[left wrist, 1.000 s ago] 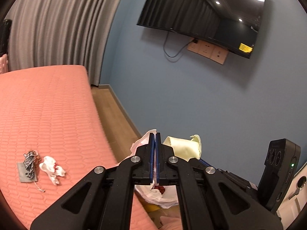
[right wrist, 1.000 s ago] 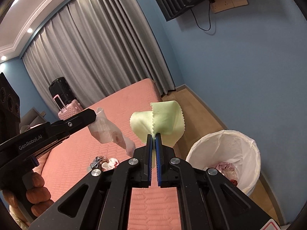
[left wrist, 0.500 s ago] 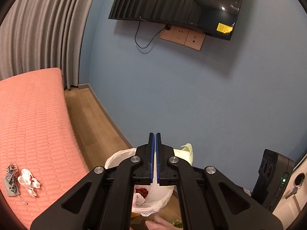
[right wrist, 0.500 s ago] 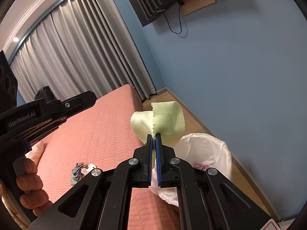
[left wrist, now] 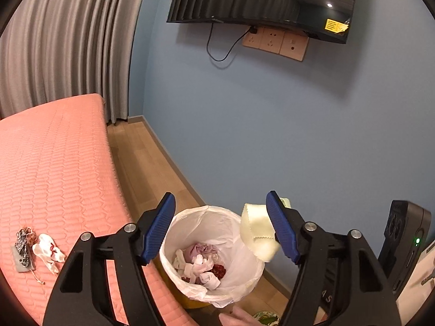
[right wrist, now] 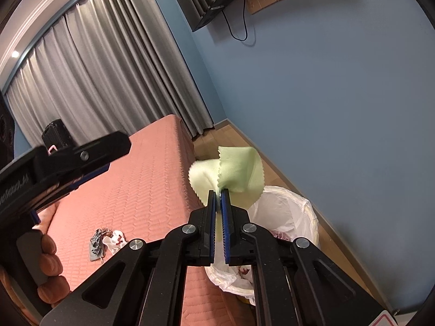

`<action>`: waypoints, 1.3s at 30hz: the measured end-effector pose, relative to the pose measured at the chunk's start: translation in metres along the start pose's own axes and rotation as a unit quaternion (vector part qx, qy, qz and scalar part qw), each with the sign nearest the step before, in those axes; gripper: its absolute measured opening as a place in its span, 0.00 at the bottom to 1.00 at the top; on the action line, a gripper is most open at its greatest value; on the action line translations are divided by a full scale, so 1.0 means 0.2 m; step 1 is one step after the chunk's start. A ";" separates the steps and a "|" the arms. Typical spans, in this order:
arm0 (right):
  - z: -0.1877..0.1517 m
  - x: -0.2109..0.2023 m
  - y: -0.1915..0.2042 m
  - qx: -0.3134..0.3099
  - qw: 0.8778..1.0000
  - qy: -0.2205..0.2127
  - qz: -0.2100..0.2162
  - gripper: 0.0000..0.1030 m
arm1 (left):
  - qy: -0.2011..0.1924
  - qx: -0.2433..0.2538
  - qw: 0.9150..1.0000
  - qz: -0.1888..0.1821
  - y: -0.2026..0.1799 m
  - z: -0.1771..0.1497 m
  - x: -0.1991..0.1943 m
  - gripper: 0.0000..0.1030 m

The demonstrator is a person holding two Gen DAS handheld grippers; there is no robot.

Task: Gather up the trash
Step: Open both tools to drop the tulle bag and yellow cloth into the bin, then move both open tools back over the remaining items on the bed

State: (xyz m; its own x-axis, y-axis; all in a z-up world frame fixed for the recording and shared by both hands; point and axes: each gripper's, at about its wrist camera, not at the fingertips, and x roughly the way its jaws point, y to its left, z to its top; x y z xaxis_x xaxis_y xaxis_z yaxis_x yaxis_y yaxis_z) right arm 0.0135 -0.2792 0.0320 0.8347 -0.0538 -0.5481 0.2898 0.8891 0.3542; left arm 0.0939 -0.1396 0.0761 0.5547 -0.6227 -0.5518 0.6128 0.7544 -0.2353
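Observation:
My left gripper hangs over the white-lined bin, its jaws opening wide with nothing between them. Crumpled white and pink trash lies inside the liner. My right gripper pinches a pale yellow-green cloth at its tips just above the bin; its jaws are starting to open, with the cloth still caught between them. The same cloth shows by the left gripper's right finger. A white tissue wad and a grey pouch with cord lie on the bed.
The pink quilted bed fills the left side, with the bin tight against its corner. A strip of wood floor runs along the blue wall. Grey curtains, a wall TV and a black suitcase stand further off. A hand holds the left gripper.
Both grippers swung from over the bed to above the bin. The left gripper's jaws, shut on a pinkish plastic bag a second ago, now stand wide and empty. The right still carries the cloth.

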 end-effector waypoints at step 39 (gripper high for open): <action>-0.16 0.04 0.46 -0.065 0.996 0.054 0.039 0.25 | 0.004 -0.105 0.990 0.089 0.58 -0.23 -0.24 0.73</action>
State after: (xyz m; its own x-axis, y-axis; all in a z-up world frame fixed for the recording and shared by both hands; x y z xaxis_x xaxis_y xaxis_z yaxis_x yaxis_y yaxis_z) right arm 0.0323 -0.1821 0.0352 0.7948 0.0610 -0.6038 0.1565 0.9407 0.3011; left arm 0.1121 -0.0127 0.0385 0.6388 -0.4743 -0.6057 0.3745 0.8795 -0.2937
